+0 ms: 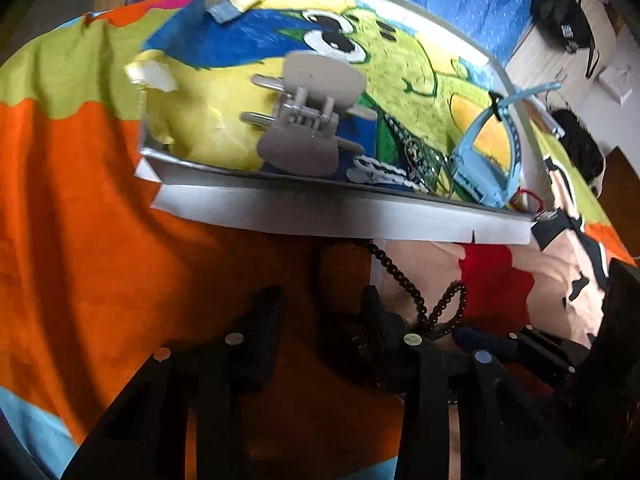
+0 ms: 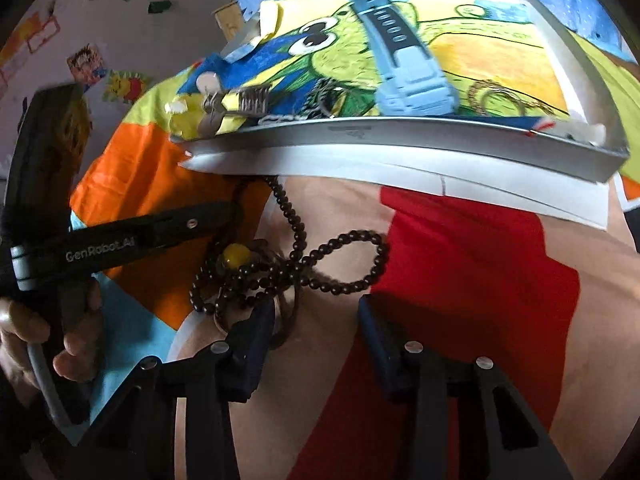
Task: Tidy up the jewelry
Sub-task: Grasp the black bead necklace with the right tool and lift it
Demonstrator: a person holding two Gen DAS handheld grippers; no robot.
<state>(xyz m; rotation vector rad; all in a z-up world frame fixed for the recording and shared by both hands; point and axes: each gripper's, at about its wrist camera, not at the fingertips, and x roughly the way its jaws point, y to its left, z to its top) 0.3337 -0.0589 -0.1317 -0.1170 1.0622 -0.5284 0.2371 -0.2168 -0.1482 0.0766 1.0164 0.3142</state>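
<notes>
A dark beaded necklace [image 2: 296, 256] with a yellow bead [image 2: 236, 258] lies tangled on the cloth just in front of a shallow white box [image 2: 400, 138]; it also shows in the left wrist view [image 1: 404, 280]. The box [image 1: 320, 208] holds a grey hair claw [image 1: 308, 116], a light blue watch [image 1: 488, 152], a silver chain [image 1: 380, 172] and a gold ring chain [image 2: 496, 98]. My left gripper [image 1: 324, 320] is open beside the beads. My right gripper [image 2: 316, 320] is open just short of the necklace.
A cartoon bedspread in orange, red and green [image 1: 100, 240] covers the surface. The left gripper's body [image 2: 120, 240] and the hand holding it sit at the left of the right wrist view. A dark bag [image 1: 564, 20] hangs at the far right.
</notes>
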